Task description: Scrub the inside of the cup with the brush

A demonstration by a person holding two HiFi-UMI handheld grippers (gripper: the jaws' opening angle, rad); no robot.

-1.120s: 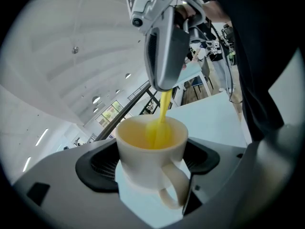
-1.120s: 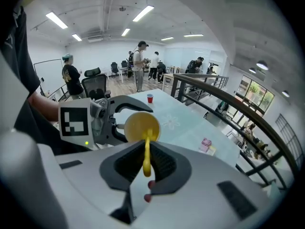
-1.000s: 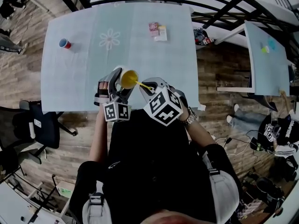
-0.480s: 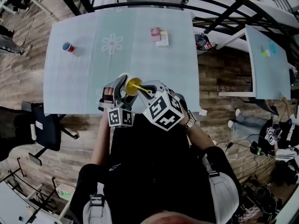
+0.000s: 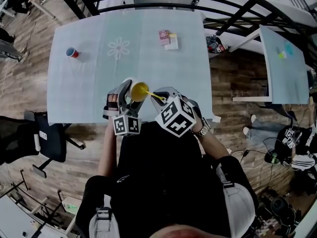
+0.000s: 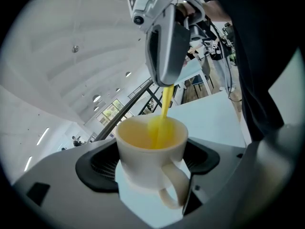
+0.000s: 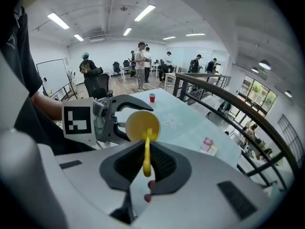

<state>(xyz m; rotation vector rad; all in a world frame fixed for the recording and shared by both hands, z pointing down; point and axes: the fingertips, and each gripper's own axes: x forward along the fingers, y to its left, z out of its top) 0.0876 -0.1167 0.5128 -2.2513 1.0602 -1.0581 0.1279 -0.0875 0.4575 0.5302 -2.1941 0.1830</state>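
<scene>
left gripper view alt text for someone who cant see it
A white cup with a yellow inside sits clamped in the left hand-held gripper, handle toward the camera. The right hand-held gripper holds a yellow brush down into it from above.

Glossy white cup, smooth yellow brush seemingly plastic, matt pale tablecloth, wood-plank floor

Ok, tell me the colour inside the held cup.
Yellow inside the white handled cup, clearest in the left gripper view.

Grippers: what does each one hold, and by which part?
Left gripper holds the cup by the sides of its body. Right gripper holds the brush by its handle end.
</scene>
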